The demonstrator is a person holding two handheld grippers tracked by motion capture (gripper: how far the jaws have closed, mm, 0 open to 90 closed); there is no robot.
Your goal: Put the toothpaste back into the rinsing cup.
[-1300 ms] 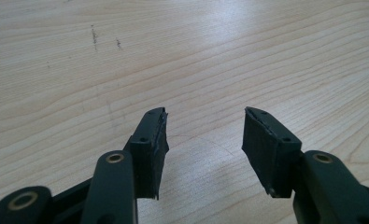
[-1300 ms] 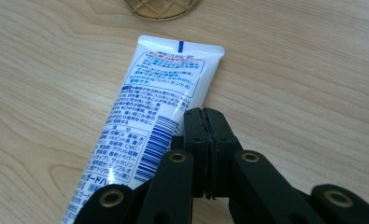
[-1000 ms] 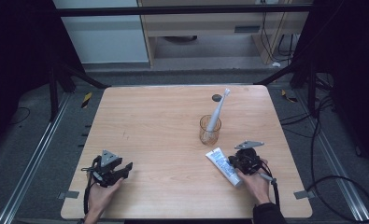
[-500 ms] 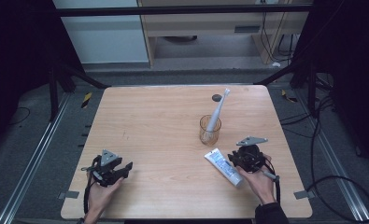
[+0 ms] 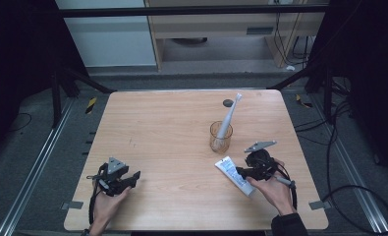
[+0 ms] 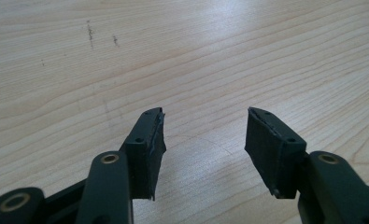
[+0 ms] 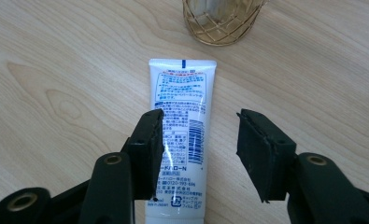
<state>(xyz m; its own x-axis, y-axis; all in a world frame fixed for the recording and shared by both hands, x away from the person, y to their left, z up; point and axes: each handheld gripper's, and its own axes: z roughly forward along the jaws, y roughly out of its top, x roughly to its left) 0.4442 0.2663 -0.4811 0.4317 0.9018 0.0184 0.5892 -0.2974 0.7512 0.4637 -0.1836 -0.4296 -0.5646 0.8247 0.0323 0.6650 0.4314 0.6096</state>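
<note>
A white toothpaste tube (image 5: 232, 173) (image 7: 182, 98) lies flat on the wooden table (image 5: 172, 132), near the right front. My right gripper (image 5: 242, 172) (image 7: 198, 135) hovers just over the tube's near end. Its jaws have just been opening and stand apart without pressing the tube, which lies beneath them. Beyond the tube stands a clear patterned cup (image 5: 221, 137) (image 7: 222, 21) with a white electric toothbrush (image 5: 229, 115) leaning in it. My left gripper (image 5: 132, 177) (image 6: 205, 135) rests low at the front left. Its jaws have just been opening, with only bare wood between them.
A small dark round disc (image 5: 228, 103) lies near the table's far edge behind the cup. Bare wood stretches across the middle and left of the table. Metal rails and cables run along the floor on both sides.
My right gripper has risen a little above the tube, which stays flat on the table. The left hand has kept still.
</note>
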